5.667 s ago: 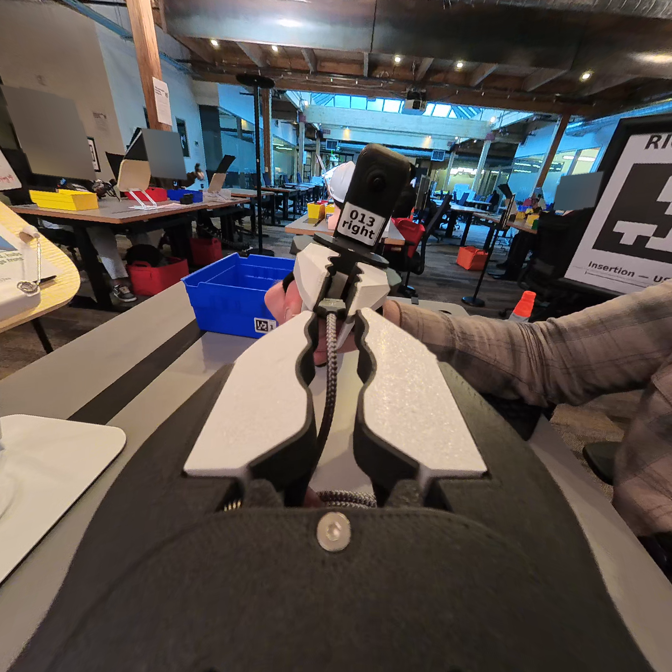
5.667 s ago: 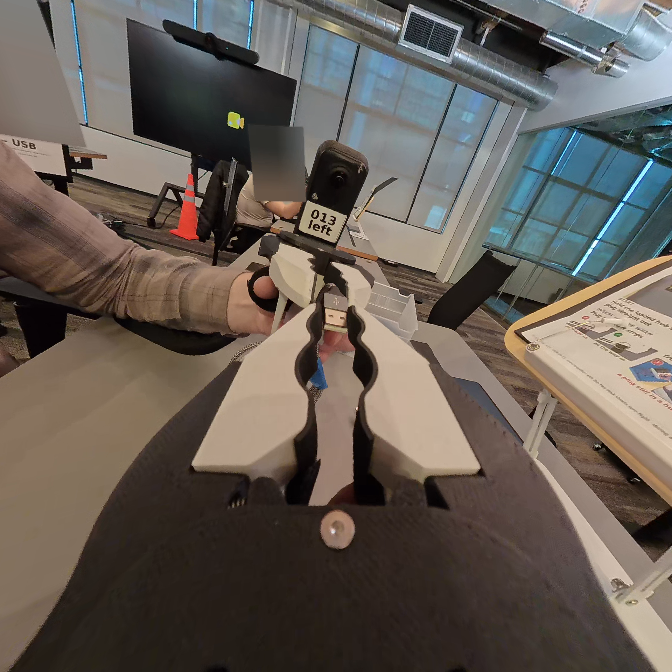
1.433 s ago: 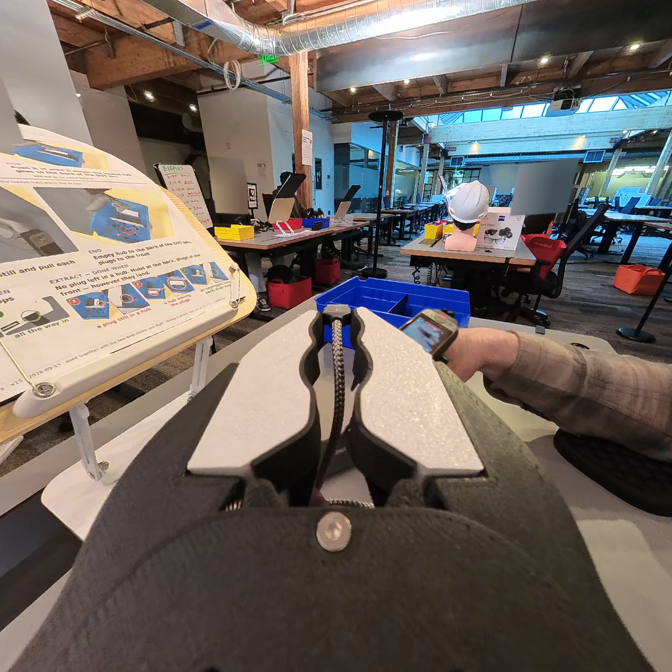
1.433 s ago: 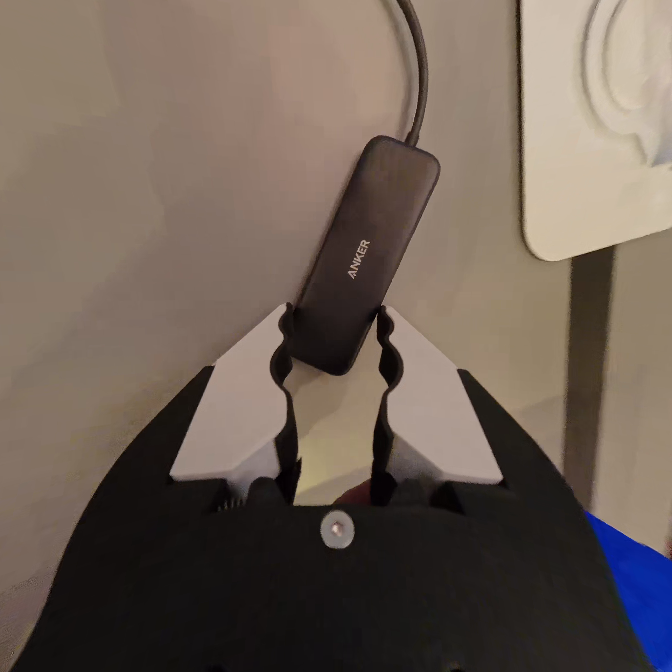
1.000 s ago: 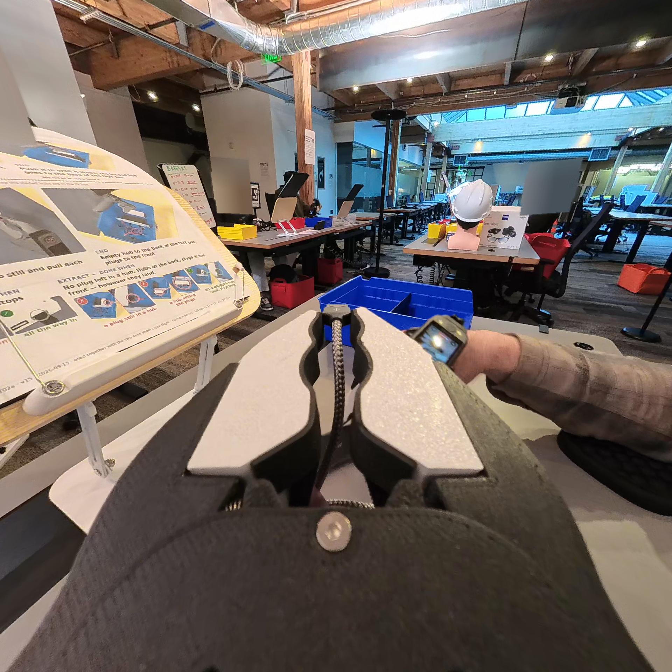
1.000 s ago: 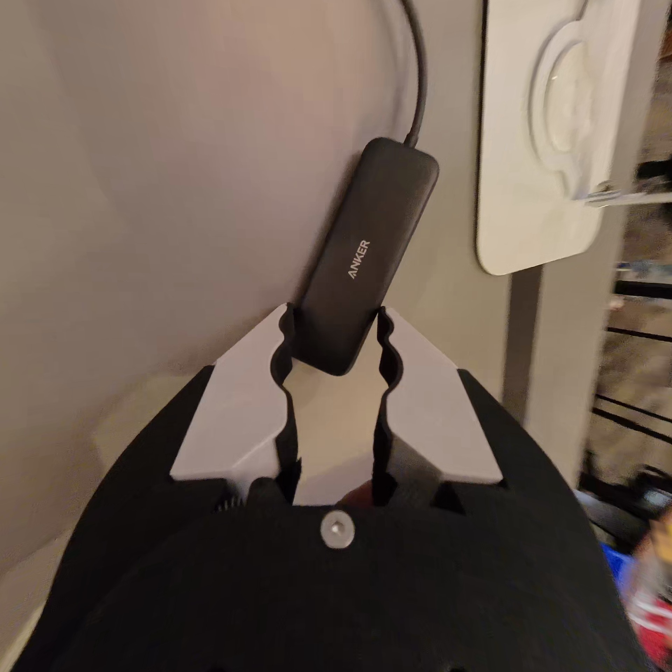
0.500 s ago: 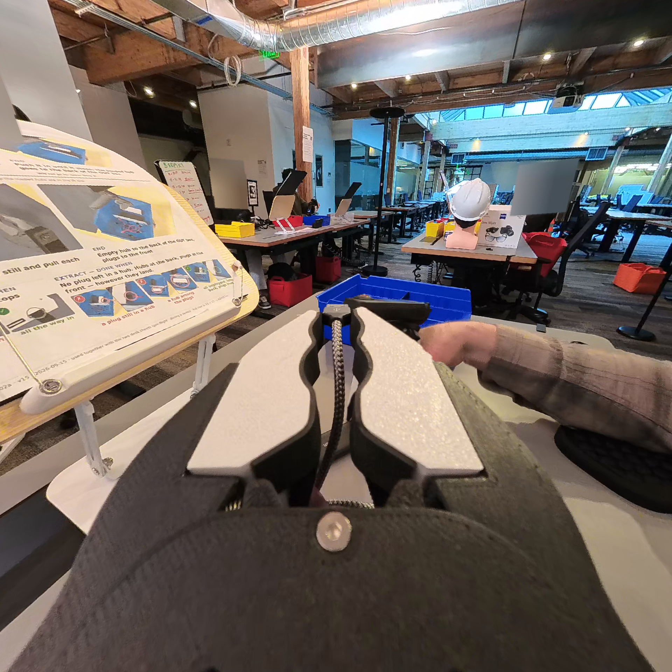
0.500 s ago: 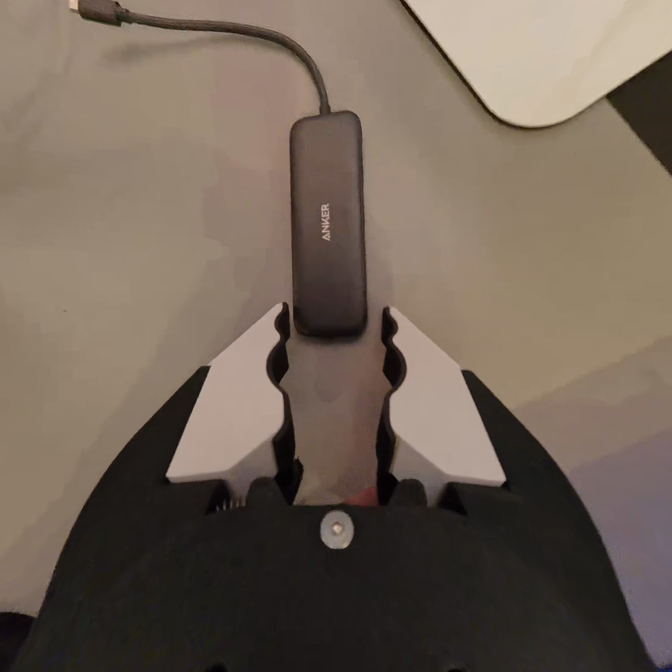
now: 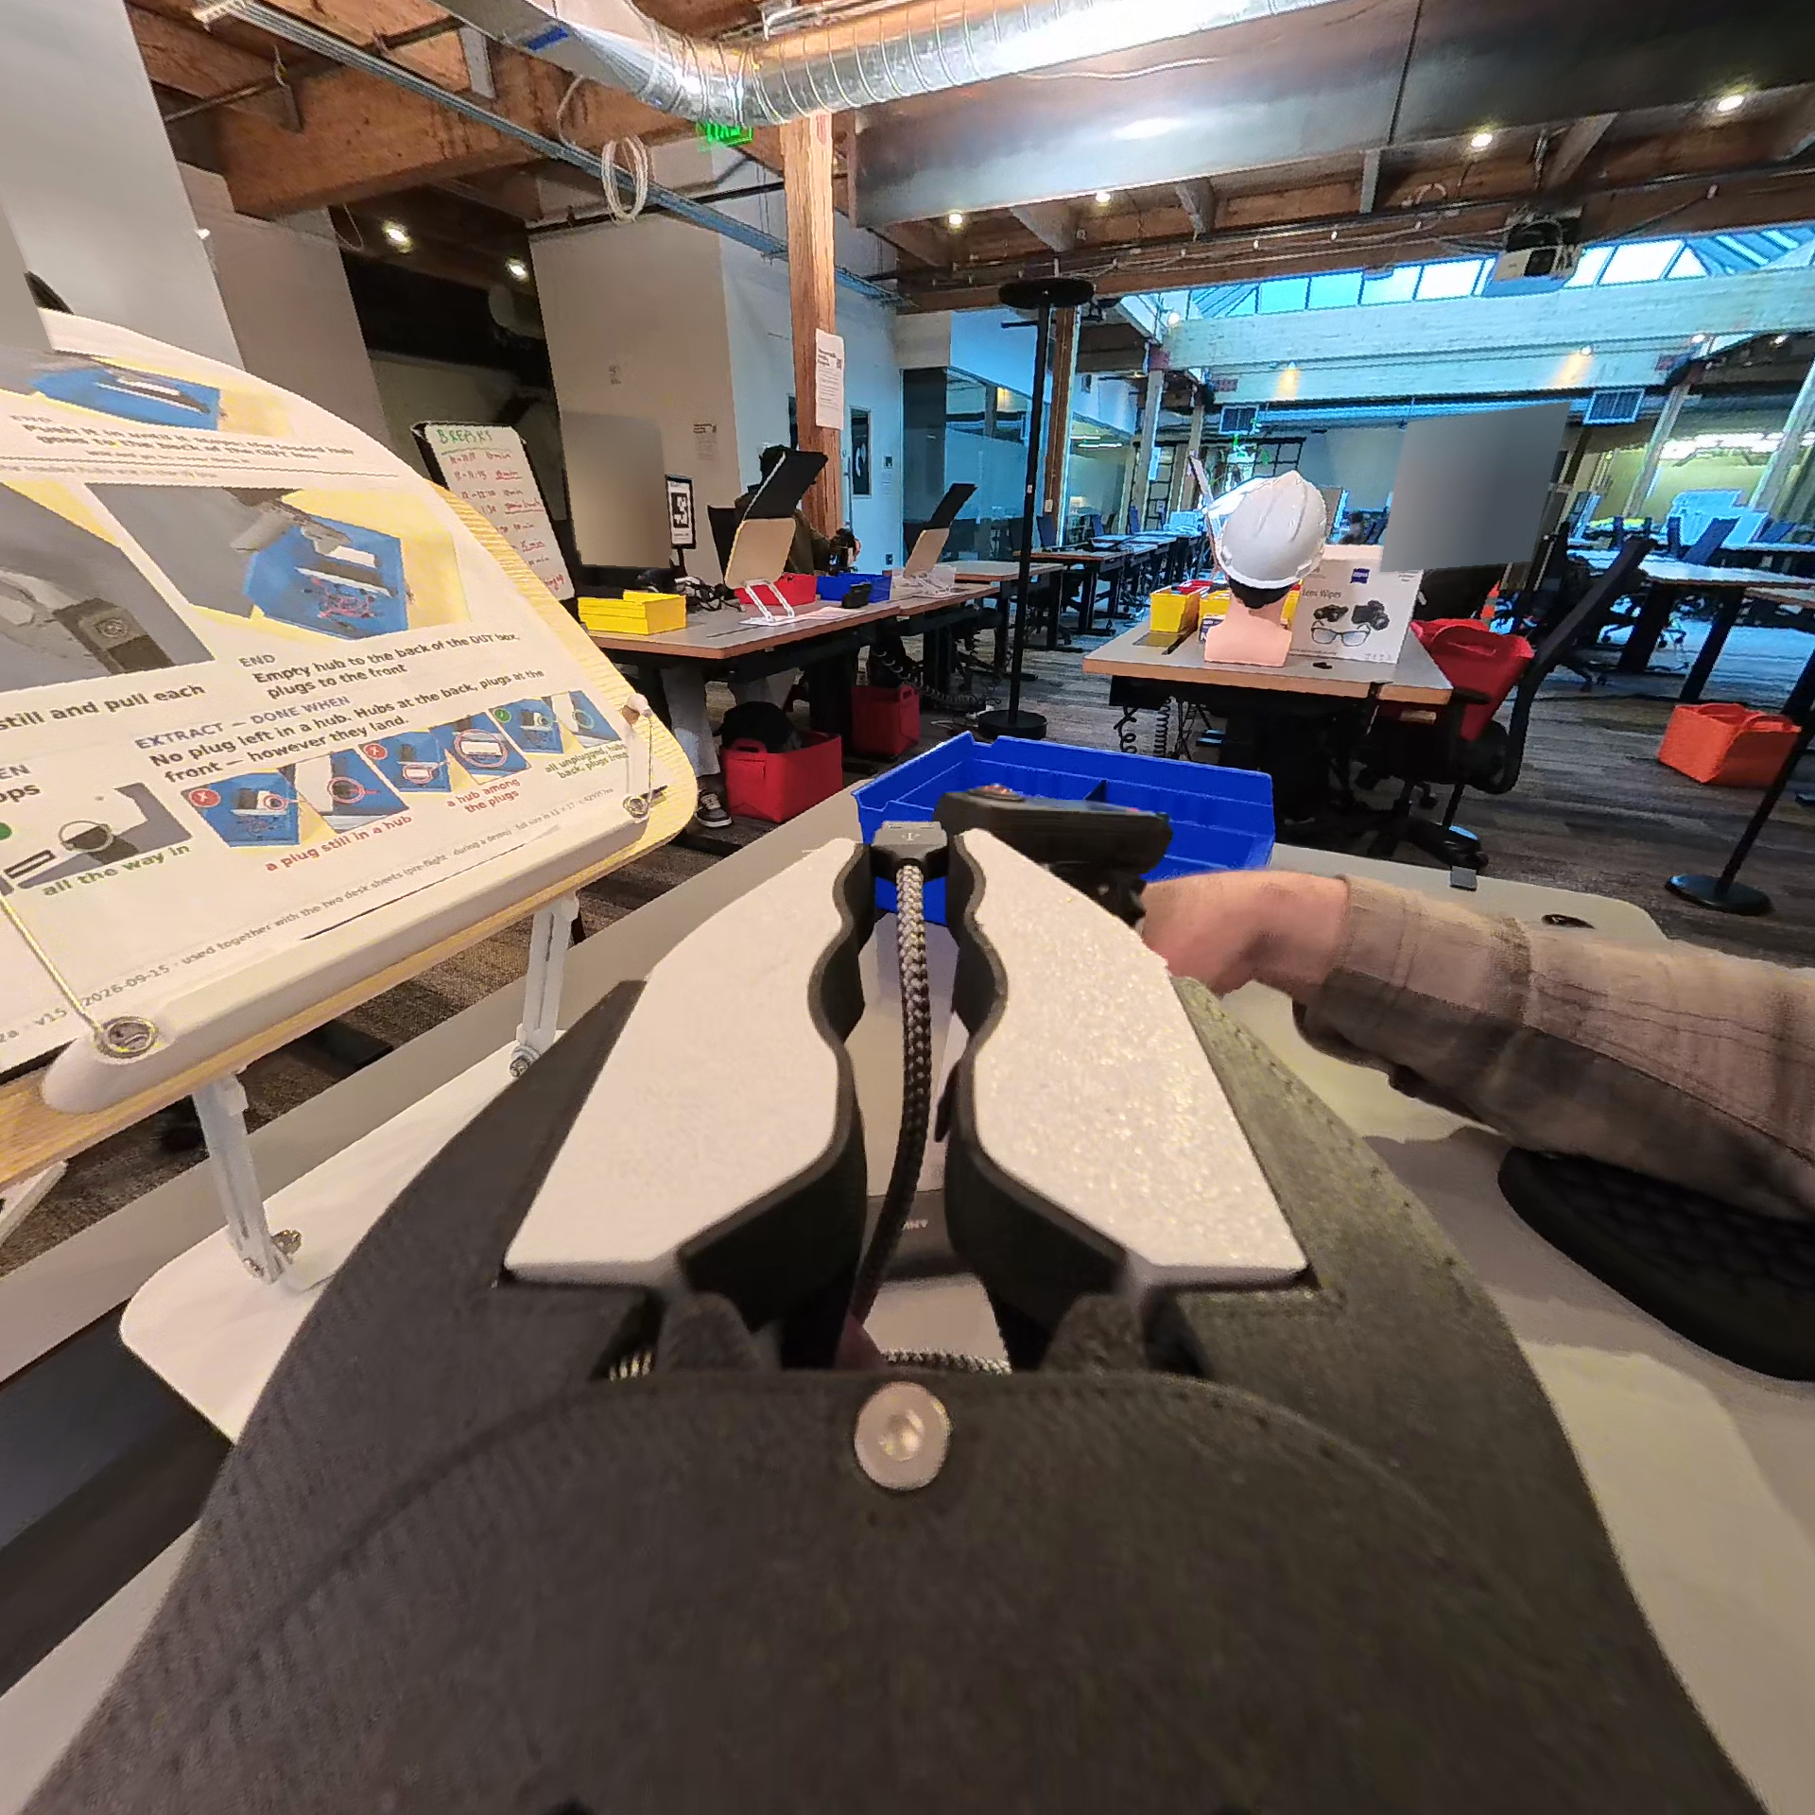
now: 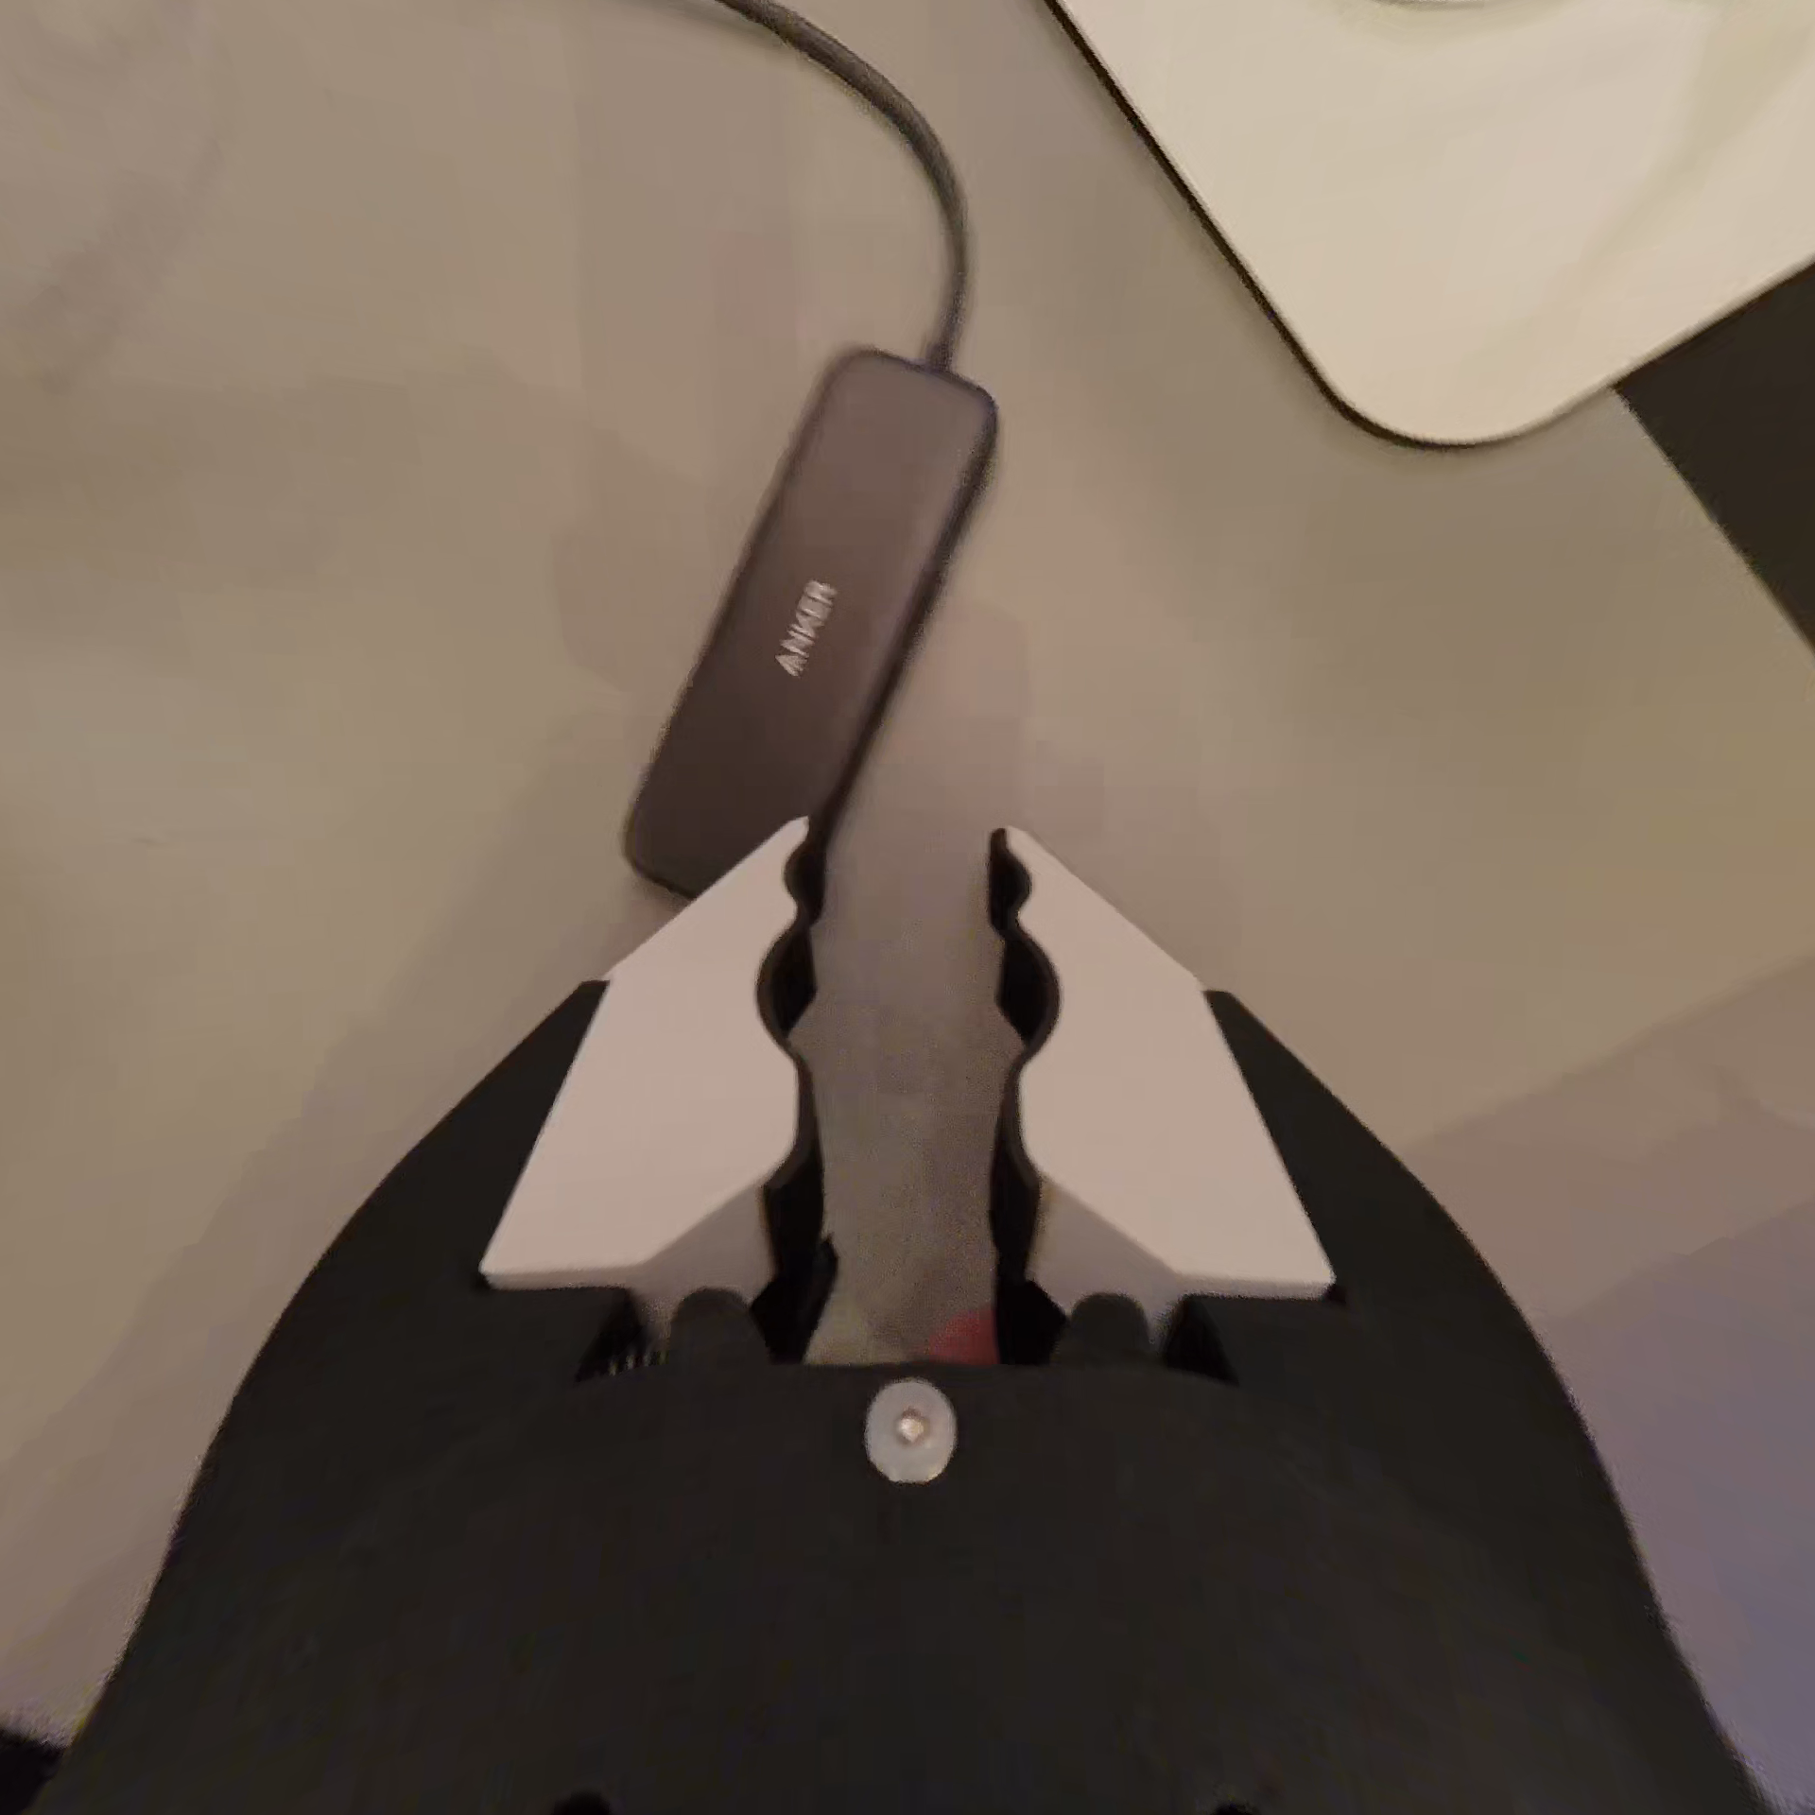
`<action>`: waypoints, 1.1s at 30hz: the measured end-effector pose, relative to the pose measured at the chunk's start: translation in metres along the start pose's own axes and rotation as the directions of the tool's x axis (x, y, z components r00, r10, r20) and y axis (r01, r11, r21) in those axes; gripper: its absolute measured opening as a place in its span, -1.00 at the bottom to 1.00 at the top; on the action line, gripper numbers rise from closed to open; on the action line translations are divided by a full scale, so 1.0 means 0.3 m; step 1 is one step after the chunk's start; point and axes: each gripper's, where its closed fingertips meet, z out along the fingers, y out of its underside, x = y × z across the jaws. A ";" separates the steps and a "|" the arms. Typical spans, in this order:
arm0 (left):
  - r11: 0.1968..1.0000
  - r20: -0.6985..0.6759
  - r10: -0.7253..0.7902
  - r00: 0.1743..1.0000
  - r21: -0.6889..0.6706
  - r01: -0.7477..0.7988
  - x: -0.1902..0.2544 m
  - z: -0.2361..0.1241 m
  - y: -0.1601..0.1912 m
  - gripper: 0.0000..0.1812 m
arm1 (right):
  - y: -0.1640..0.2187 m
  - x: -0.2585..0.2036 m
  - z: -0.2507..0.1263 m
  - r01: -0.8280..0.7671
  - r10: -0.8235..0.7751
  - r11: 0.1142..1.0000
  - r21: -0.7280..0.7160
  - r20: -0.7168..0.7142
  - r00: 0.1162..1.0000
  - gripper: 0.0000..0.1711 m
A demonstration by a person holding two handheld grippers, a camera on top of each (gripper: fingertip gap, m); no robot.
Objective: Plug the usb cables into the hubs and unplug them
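Only the left wrist view shows the left gripper (image 9: 911, 852) pinched tight on one braided usb cable (image 9: 913, 992). Only the right wrist view shows the right gripper (image 10: 899, 840), fingers apart, above one dark hub (image 10: 815, 619) lying on the table (image 10: 295, 491).

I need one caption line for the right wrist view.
Open right gripper above a dark USB hub lying on the grey table.
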 end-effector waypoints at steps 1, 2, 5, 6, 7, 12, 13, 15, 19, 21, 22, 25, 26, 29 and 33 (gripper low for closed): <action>1.000 0.000 -0.001 1.000 0.001 0.001 -0.001 -0.001 -0.001 -0.85 | -0.003 -0.025 0.000 -0.012 0.012 1.000 -0.005 0.030 0.999 -0.50; 1.000 0.001 0.000 1.000 0.001 0.000 -0.004 -0.001 0.000 -0.85 | 0.007 -0.042 0.007 -0.016 0.017 0.999 -0.032 0.037 0.999 -0.41; 1.000 0.001 -0.004 1.000 0.001 0.004 -0.010 -0.002 0.001 -0.85 | 0.002 -0.095 0.035 -0.020 0.024 0.998 -0.066 0.049 0.999 -0.27; 1.000 0.002 -0.005 1.000 0.001 0.005 -0.012 -0.002 0.002 -0.85 | 0.002 -0.099 0.039 -0.012 0.015 0.996 -0.086 0.027 1.000 -0.27; 1.000 0.002 -0.007 1.000 0.001 0.007 -0.014 -0.003 0.002 -0.85 | 0.004 -0.095 0.044 -0.001 0.000 0.994 -0.106 -0.009 1.000 -0.30; 1.000 0.003 -0.009 1.000 0.007 0.009 -0.016 -0.006 -0.003 -0.85 | -0.002 -0.100 0.058 0.020 -0.027 0.992 -0.128 -0.056 0.998 -0.50; 1.000 0.002 -0.008 1.000 0.007 0.008 -0.014 -0.006 -0.005 -0.85 | -0.003 -0.100 0.058 0.026 -0.032 0.992 -0.122 -0.051 0.998 -0.50; 1.000 0.001 -0.005 1.000 0.008 0.005 -0.009 -0.006 -0.008 -0.85 | -0.005 -0.098 0.060 0.050 -0.055 0.992 -0.112 -0.049 0.997 -0.50; 1.000 0.001 0.001 1.000 0.007 -0.001 -0.006 -0.006 -0.009 -0.85 | -0.022 -0.081 0.059 0.163 -0.186 0.975 -0.152 -0.152 0.971 -0.51; 1.000 0.006 0.005 1.000 0.005 -0.005 -0.011 -0.008 -0.009 -0.85 | -0.032 -0.070 0.057 0.230 -0.265 0.956 -0.182 -0.203 0.943 -0.51; 1.000 0.009 0.009 1.000 0.002 -0.009 -0.014 -0.009 -0.007 -0.85 | -0.036 -0.063 0.055 0.256 -0.298 0.947 -0.196 -0.229 0.927 -0.51; 1.000 0.016 0.004 1.000 -0.003 -0.004 -0.026 -0.010 0.001 -0.85 | -0.048 -0.032 0.046 0.368 -0.447 0.888 -0.276 -0.324 0.834 -0.51; 1.000 0.019 0.004 1.000 -0.005 -0.004 -0.030 -0.010 0.005 -0.85 | -0.051 -0.021 0.043 0.390 -0.485 0.868 -0.308 -0.352 0.800 -0.51; 1.000 0.027 0.002 1.000 -0.012 -0.002 -0.041 -0.010 0.015 -0.85 | -0.071 -0.010 0.044 0.476 -0.617 0.784 -0.399 -0.407 0.674 -0.51; 1.000 0.038 0.004 0.999 -0.031 -0.002 -0.051 -0.005 0.035 -0.88 | -0.097 -0.015 0.054 0.562 -0.735 0.678 -0.473 -0.432 0.523 -0.51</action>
